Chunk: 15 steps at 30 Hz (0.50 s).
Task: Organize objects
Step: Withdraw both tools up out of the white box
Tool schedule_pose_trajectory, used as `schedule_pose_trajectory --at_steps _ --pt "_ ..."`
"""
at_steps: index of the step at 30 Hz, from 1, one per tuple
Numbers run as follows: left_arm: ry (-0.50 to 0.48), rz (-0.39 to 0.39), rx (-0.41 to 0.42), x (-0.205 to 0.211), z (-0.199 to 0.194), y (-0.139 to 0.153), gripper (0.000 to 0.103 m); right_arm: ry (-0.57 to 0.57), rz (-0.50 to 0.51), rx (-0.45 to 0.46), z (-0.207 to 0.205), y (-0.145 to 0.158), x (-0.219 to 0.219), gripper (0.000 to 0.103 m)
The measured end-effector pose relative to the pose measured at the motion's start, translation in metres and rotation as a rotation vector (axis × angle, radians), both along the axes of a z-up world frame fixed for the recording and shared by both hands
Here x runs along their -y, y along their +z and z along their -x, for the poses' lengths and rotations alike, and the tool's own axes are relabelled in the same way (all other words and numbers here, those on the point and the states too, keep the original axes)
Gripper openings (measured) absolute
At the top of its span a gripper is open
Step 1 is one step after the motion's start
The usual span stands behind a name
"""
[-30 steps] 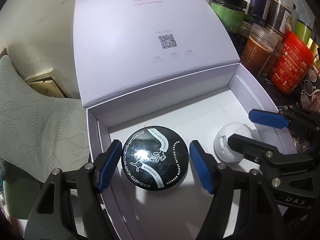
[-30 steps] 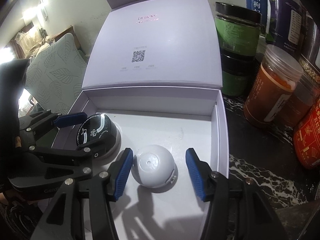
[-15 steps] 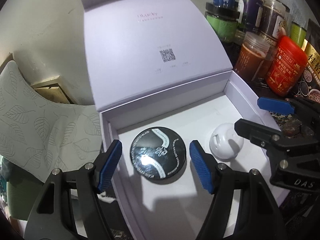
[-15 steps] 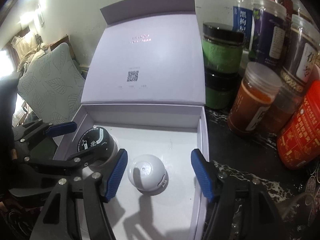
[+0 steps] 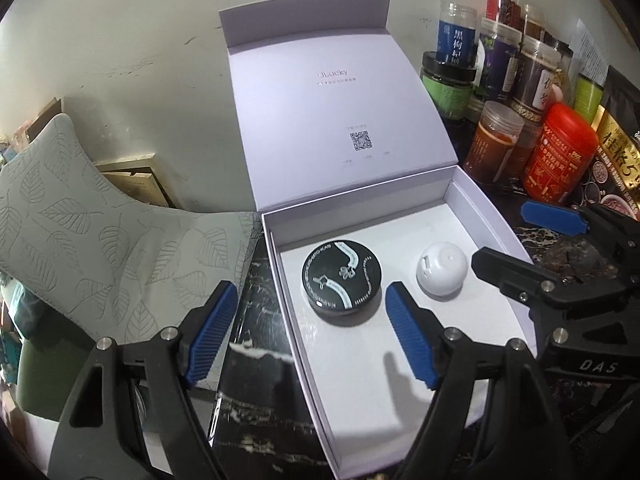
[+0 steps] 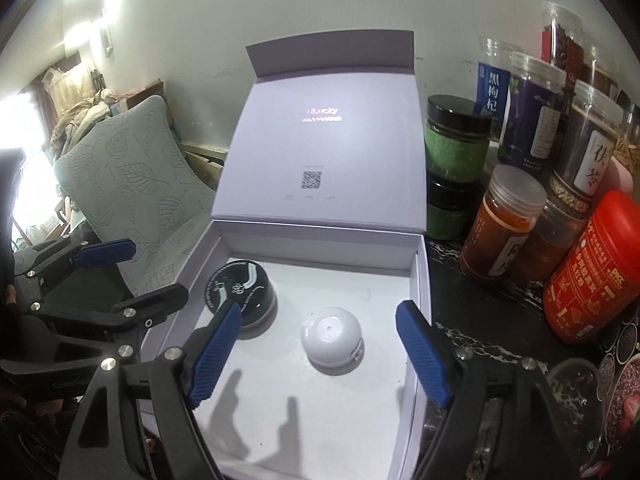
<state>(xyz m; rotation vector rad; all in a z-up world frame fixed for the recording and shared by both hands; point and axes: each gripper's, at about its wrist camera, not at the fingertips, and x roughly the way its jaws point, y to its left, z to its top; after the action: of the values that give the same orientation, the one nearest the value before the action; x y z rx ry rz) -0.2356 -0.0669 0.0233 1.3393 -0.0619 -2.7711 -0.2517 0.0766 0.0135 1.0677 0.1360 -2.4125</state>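
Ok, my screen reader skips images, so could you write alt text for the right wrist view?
An open pale lilac box on a dark marble counter holds a black round powder jar and a white dome. The right gripper, fingers spread, frames the dome without touching it; the left gripper is also open. Food jars crowd the right.

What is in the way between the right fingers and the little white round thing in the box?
Nothing visible. The white dome sits alone on the floor of the open box, and the right gripper hangs above it with its fingers spread and empty, having just been opening. The black jar stands off to the left side, apart.
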Motion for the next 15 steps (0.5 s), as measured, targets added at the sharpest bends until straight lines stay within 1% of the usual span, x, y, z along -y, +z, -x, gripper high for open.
schedule_pose_trajectory --at_steps 4,15 --pt "0.014 0.013 -0.018 -0.002 -0.014 0.007 0.077 0.014 0.010 -0.012 -0.011 0.005 -0.002 0.081" --pt "0.052 -0.003 -0.037 -0.006 -0.049 0.016 0.078 0.056 0.015 -0.032 -0.040 0.015 -0.011 0.081"
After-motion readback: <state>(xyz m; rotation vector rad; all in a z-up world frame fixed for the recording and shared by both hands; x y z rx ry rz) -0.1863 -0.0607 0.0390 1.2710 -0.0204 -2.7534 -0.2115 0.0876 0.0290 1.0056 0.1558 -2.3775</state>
